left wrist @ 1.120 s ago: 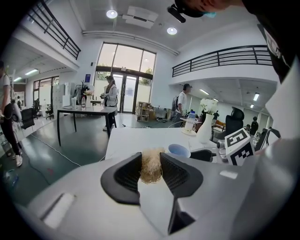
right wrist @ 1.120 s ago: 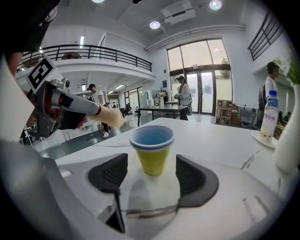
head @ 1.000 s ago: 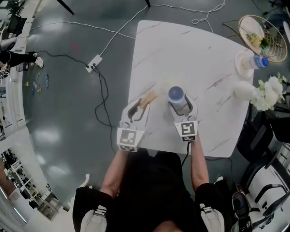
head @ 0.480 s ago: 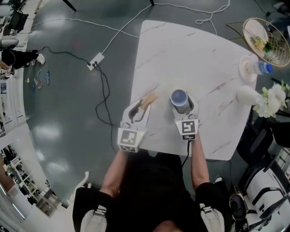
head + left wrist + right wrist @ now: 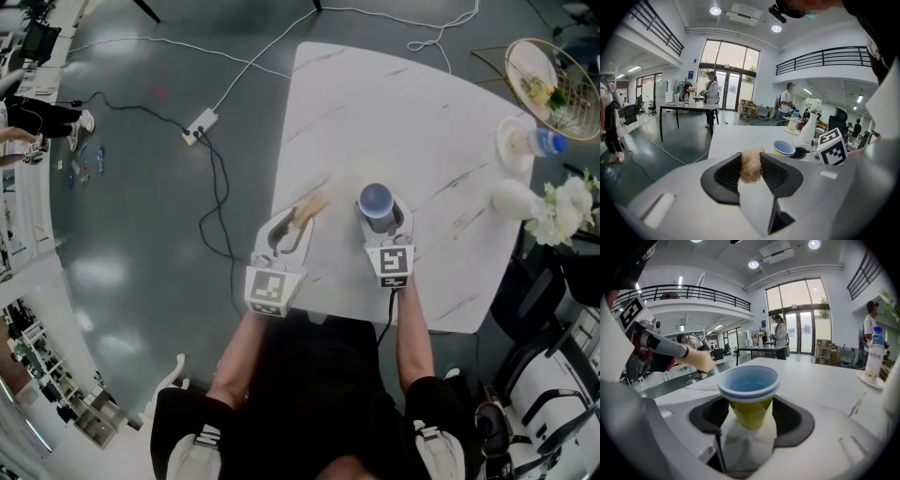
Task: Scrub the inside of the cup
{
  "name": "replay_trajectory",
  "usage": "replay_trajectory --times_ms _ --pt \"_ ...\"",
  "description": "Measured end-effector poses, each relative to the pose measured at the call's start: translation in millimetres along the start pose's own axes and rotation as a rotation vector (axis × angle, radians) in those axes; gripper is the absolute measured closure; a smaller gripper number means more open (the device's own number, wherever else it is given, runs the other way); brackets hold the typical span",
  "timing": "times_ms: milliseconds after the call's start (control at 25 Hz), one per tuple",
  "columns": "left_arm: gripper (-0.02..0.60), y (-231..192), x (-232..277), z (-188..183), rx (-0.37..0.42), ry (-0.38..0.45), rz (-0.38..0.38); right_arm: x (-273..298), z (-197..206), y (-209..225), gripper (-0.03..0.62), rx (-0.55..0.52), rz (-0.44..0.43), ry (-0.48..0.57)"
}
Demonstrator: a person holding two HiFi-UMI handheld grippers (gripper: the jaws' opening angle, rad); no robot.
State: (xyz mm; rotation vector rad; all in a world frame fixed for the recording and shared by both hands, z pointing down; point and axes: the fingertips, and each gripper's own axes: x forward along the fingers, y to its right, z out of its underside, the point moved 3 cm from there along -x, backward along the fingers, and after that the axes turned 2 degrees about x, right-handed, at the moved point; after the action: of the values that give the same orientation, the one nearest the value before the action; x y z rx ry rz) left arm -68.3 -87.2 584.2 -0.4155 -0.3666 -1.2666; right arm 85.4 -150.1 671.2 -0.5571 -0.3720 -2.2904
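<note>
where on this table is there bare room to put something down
The far half of the table is bare, from just beyond the cup and brush to the far edge. The stretch between the cup and the vase is free too. Crowded only along the right edge, by the water bottle and vase.
</note>
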Motion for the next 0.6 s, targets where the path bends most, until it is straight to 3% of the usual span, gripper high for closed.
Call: replay_trajectory --times_ms 600 --pt "0.453 6 -23 -23 0.036 0.065 0.016 -20 -24 -15 0.309 -0.043 -0.013 0.054"
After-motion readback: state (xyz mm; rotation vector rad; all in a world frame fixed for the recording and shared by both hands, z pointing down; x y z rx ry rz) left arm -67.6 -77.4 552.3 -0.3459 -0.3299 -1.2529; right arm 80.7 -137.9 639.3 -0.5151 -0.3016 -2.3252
